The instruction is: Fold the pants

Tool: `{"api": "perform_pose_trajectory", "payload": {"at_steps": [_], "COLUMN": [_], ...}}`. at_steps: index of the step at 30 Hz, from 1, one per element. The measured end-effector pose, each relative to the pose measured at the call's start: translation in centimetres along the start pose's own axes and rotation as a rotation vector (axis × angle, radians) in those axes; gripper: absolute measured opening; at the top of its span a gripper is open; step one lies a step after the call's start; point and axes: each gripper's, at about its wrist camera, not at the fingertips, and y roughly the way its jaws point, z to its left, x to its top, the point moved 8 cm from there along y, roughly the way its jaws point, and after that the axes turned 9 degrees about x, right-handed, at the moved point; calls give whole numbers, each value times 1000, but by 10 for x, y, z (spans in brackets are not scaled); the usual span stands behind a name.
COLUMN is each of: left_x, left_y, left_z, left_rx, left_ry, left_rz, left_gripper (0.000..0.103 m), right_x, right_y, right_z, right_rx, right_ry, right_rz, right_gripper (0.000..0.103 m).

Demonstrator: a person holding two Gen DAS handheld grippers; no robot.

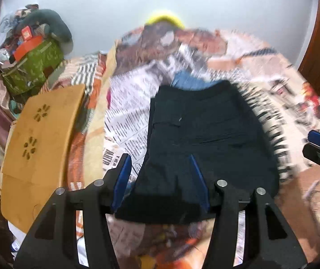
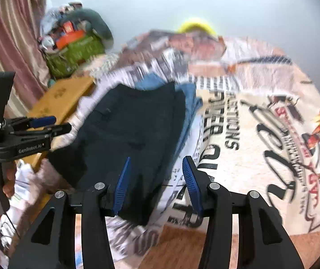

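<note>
A printed blanket (image 2: pixel 260 134), a tan board (image 1: pixel 36 145), a green bag (image 1: pixel 34 67) beside curtains (image 2: pixel 9 40)

both wrist views share pants (image 1: pixel 204 139)

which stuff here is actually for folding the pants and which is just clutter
For the job:
dark pants
left gripper
right gripper
printed bedspread they lie on

Lying about:
blue garment under the pants
wooden board
green bag
yellow object
curtain

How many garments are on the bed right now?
2. The dark pants lie folded in front of both grippers; a blue garment peeks from under their far edge. More could be hidden beneath.
</note>
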Motion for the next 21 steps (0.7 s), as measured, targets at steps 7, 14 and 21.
{"api": "perform_pose_trajectory", "payload": {"at_steps": [7, 14, 21], "left_x": [11, -2, -41], "left_y": [-121, -252, -360], "left_z": [-6, -15, -21], "left_rx": [-33, -30, -4], "left_ry": [-20, -16, -24], "left_rz": [-170, -389, -573], "left_gripper": [53, 53, 54], "right_x": [21, 25, 0], "right_y": [-110, -207, -290], "right_z": [49, 101, 147], "right_rx": [37, 69, 89], "right_ry": [-67, -142, -216], "right_rz": [-197, -388, -544], "right_gripper": [44, 44, 44]}}
